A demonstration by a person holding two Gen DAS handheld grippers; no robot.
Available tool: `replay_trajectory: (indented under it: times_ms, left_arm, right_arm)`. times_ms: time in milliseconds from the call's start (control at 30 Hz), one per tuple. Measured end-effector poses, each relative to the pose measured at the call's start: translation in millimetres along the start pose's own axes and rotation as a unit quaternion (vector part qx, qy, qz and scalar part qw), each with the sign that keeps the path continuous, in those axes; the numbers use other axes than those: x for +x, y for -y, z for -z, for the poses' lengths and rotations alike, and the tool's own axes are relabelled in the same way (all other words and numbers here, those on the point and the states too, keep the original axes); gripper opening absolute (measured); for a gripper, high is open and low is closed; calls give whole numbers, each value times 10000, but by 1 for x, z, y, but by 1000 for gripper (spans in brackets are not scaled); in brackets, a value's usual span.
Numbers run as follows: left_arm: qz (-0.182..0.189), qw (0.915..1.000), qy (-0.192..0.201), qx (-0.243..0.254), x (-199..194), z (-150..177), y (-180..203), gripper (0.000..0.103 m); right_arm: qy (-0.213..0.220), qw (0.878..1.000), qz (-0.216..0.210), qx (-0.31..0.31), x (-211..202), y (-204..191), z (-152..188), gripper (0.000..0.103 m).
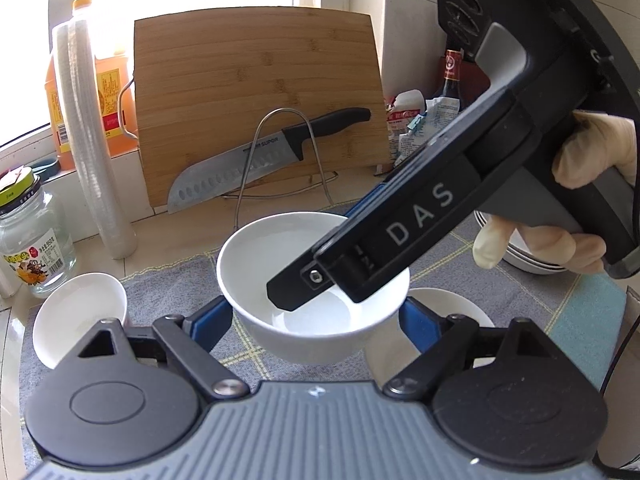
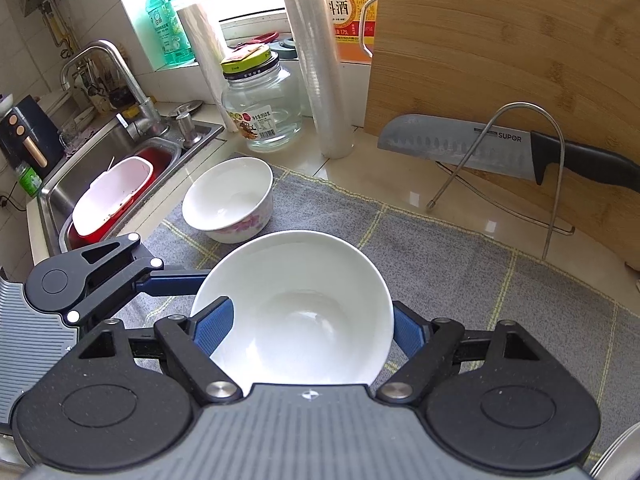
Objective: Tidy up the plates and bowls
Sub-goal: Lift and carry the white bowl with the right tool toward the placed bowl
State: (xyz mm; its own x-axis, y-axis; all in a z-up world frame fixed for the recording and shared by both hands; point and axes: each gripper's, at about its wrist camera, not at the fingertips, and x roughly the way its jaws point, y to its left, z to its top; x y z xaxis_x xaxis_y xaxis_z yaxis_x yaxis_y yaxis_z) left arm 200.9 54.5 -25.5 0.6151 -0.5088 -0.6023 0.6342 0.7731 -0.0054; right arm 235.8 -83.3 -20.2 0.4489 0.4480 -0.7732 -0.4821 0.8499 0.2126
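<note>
Evidently both tongs, left [image 1: 316, 320] and right [image 2: 308, 328], pinch the white bowl [image 2: 296, 312], hiding its sides

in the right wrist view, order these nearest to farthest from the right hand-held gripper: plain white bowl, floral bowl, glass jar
From the right hand-held gripper:
1. Plain white ceramic bowl, between its fingers.
2. White floral-patterned bowl, ahead left on the grey cloth.
3. Clear glass jar with green lid, behind it near the sink.

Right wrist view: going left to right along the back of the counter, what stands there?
Faucet → green soap bottle → glass jar → plastic wrap roll → bamboo cutting board → knife.
</note>
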Motion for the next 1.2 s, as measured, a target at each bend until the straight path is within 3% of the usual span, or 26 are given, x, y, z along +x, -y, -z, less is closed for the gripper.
replay_trajectory:
  times_ms: [667, 1200]
  left_arm:
    - [777, 9958, -116, 462, 0, 8, 50, 90]
    - [909, 9932, -468, 562, 12, 20, 57, 90]
  right_arm:
    - [147, 9961, 507, 701, -49, 12, 60, 88]
    - [-44, 9941, 470, 980, -37, 19, 80, 88]
